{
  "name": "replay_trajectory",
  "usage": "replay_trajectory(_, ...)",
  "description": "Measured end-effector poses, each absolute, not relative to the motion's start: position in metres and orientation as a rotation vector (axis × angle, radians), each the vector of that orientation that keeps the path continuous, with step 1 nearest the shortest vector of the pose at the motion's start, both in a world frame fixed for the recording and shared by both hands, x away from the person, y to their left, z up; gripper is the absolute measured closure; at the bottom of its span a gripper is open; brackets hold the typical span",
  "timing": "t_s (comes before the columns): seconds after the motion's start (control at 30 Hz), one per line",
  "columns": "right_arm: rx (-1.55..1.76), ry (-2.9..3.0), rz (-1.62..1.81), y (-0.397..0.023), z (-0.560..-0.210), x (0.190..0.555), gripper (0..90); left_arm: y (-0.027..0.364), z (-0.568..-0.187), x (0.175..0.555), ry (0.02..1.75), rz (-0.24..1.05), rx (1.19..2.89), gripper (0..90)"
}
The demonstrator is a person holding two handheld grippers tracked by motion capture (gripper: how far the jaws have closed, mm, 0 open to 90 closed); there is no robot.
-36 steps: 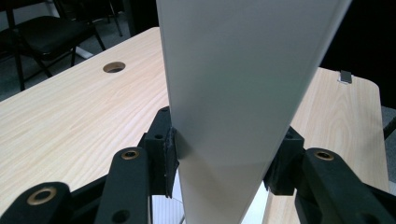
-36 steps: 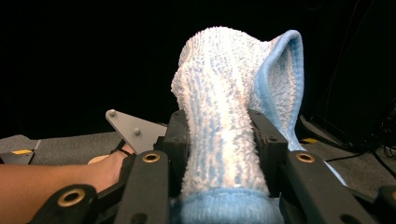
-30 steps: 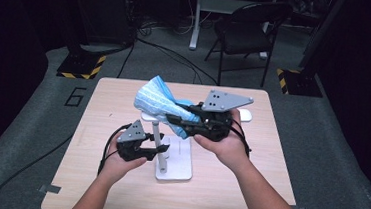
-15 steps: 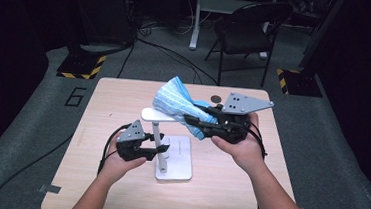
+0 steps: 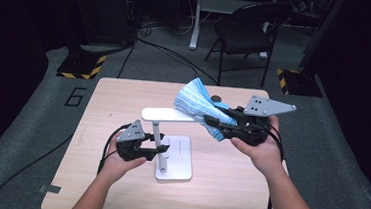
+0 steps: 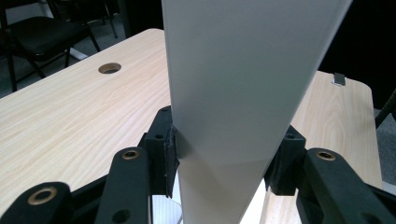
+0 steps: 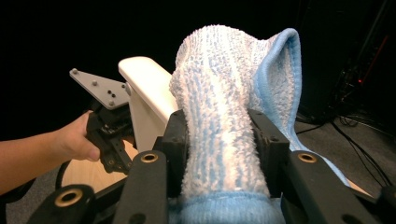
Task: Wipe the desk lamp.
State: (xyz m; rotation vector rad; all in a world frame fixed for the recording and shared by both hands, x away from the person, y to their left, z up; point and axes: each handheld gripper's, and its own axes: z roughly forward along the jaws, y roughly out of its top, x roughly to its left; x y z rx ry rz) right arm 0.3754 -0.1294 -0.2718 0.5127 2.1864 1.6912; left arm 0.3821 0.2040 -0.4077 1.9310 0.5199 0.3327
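Note:
A white stand has a flat base [image 5: 179, 159], an upright post [image 5: 156, 137] and a level arm [image 5: 165, 115]. My left gripper [image 5: 157, 150] is shut on the post low down, and its pads press both sides of the post [image 6: 243, 93] in the left gripper view [image 6: 224, 158]. My right gripper [image 5: 213, 121] is shut on a fluffy blue-and-white striped sock [image 5: 196, 103], off the arm's right end. The sock [image 7: 224, 84] bulges between the jaws [image 7: 219, 140] in the right gripper view. Its far part hides the arm's tip [image 7: 144, 79].
The wooden table [image 5: 118, 99] has a round cable hole [image 5: 215, 98] near its far edge. Beyond it stand a black chair [image 5: 250, 24] and yellow-and-black striped feet [image 5: 81, 66] on the grey floor. Cables trail from both grippers.
My right gripper has carried the sock to the right along the stand's arm, baring most of the arm. The left gripper has kept its hold on the post.

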Motion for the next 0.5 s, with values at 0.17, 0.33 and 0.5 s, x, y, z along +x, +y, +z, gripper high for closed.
replay_trajectory(0.17, 0.542, 2.174, 1.679, -0.143, -0.273, 0.376, 63.2, 0.203, -0.408, 0.382, 0.524, 0.341, 1.927, 53.4)
replay_trajectory(0.33, 0.586, 2.161, 1.667, -0.158, -0.275, 0.375, 63.2, 0.204, -0.407, 0.381, 0.526, 0.328, 1.932, 53.5)
replay_trajectory(0.5, 0.593, 2.152, 1.656, -0.167, -0.275, 0.376, 63.1, 0.204, -0.407, 0.382, 0.529, 0.335, 1.93, 53.6)
